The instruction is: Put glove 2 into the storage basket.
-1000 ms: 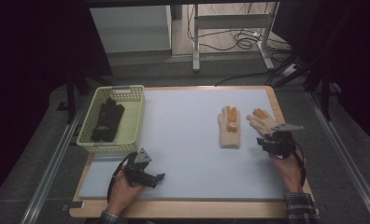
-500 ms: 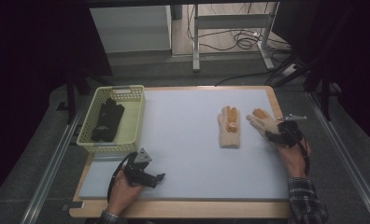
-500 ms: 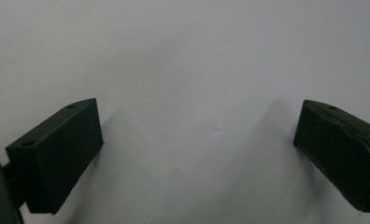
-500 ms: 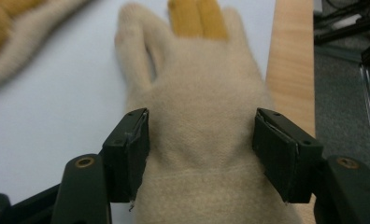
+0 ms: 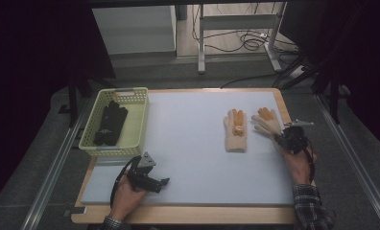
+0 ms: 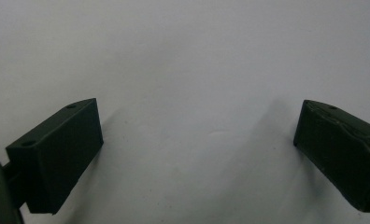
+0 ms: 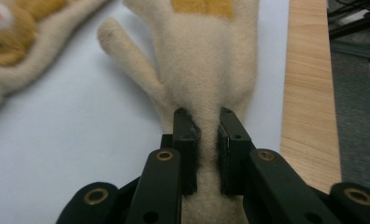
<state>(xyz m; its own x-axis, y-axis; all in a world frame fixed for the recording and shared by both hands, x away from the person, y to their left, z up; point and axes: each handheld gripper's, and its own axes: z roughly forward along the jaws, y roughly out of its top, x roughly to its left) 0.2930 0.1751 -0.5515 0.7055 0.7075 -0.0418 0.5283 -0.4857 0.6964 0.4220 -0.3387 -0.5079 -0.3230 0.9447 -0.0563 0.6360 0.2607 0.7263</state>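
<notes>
1. Now the right gripper [image 7: 206,135] has just been closing; its jaws pinch the cuff of a cream glove [image 7: 206,60] lying near the table's [image 5: 188,143] right edge.
2. Its matching glove [image 5: 236,129] lies just beside.
3. Left gripper [image 6: 197,140] rests wide apart over bare table, near the basket [image 5: 137,120].

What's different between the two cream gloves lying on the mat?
The right glove lies nearer the table's wooden edge, and the right tool pinches its cuff; the middle glove lies free, untouched. The middle glove points straight away from the person, while the right glove slants leftward. Both are cream, fuzzy, with orange patches on the fingers.
</notes>
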